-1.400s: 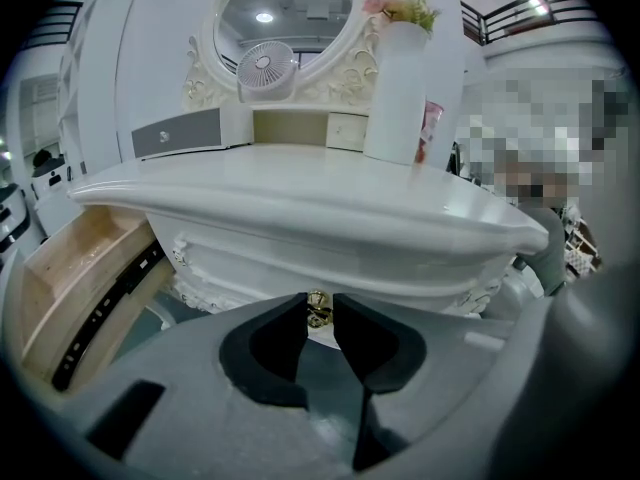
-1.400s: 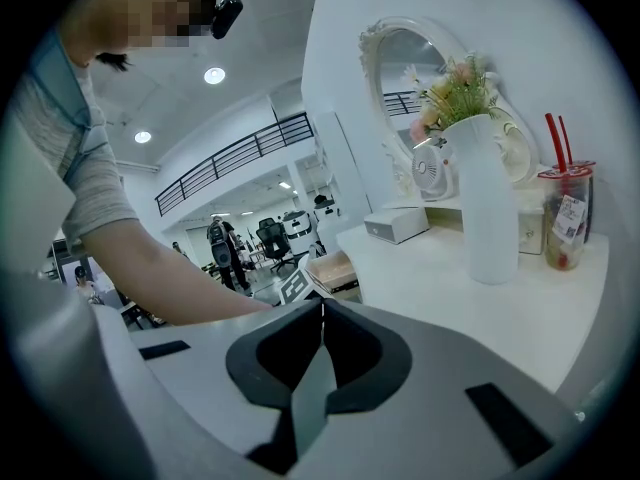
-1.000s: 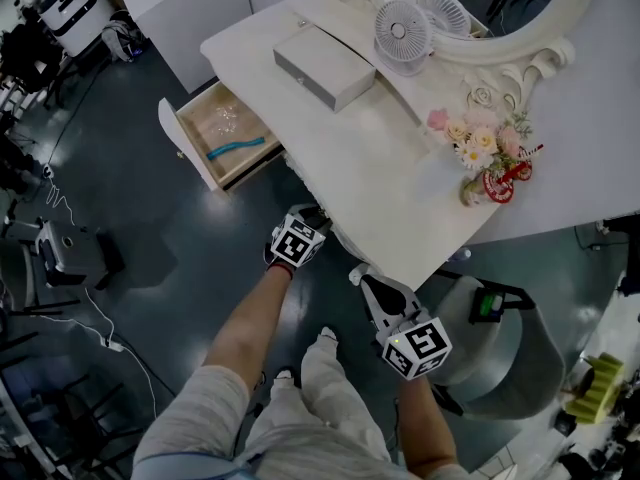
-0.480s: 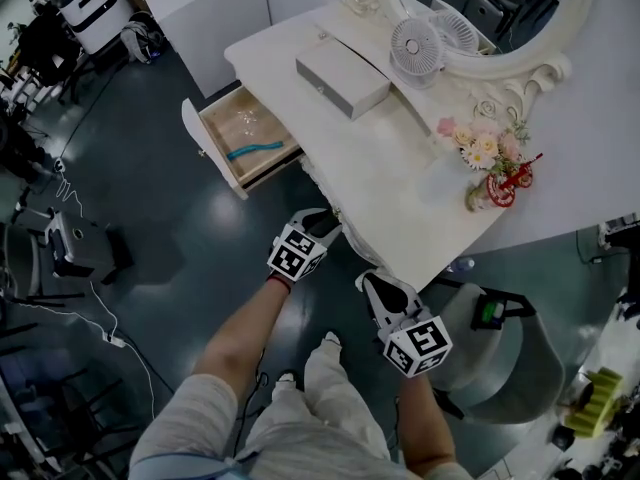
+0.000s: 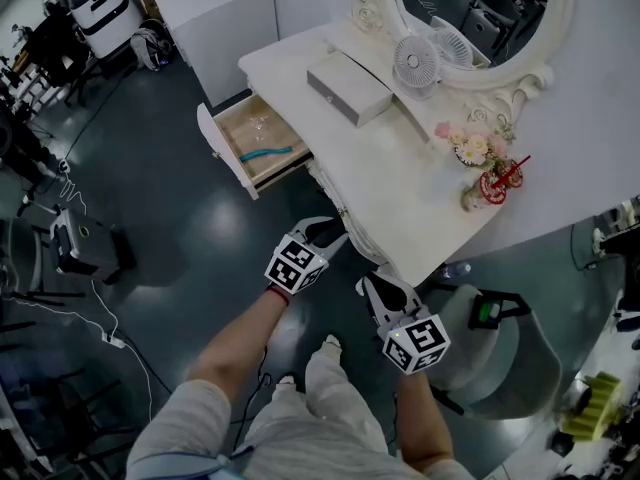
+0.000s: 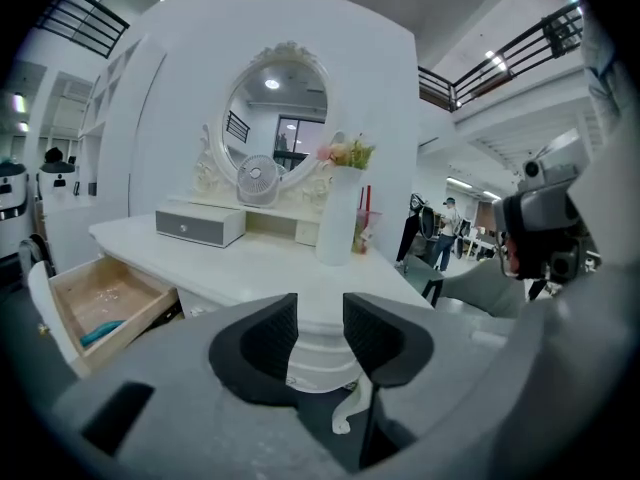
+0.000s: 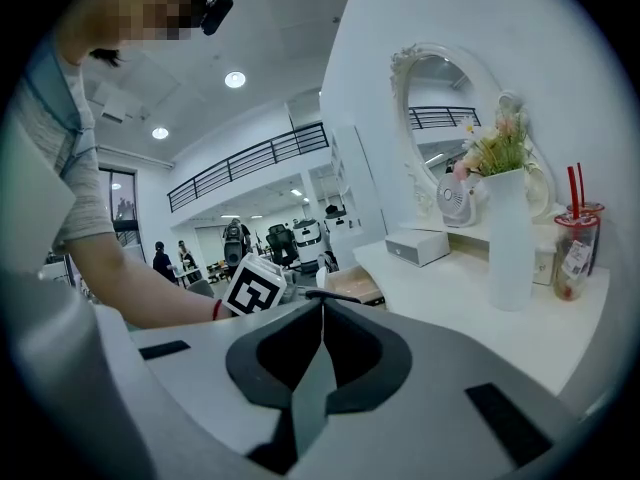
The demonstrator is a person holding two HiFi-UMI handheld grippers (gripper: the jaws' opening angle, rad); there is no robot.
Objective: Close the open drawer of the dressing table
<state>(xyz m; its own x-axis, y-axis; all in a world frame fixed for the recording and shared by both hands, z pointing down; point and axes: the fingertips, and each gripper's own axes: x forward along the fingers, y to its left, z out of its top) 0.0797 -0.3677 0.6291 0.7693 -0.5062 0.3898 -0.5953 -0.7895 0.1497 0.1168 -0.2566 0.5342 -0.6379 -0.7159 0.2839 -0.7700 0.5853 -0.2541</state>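
Note:
The white dressing table (image 5: pixel 400 183) has its left drawer (image 5: pixel 232 160) pulled out, with a blue item (image 5: pixel 265 153) lying inside. In the left gripper view the drawer (image 6: pixel 62 308) shows low at the left. My left gripper (image 5: pixel 328 232) hangs in front of the table's near corner, well to the right of the drawer; its jaws (image 6: pixel 320 323) stand apart and are closing with nothing between them. My right gripper (image 5: pixel 376 286) is held just below the table's front edge, jaws shut and empty (image 7: pixel 322 313).
On the tabletop stand a grey box (image 5: pixel 348 86), a small fan (image 5: pixel 415 63), an oval mirror (image 5: pixel 470 8) and a vase of flowers (image 5: pixel 470 163). A grey chair (image 5: pixel 505 343) stands at the right. Cables and equipment (image 5: pixel 70 248) lie on the dark floor at the left.
Both grippers have risen toward the table's near corner, the left one more. The drawer is still open and the head view has drifted, so the table sits further right.

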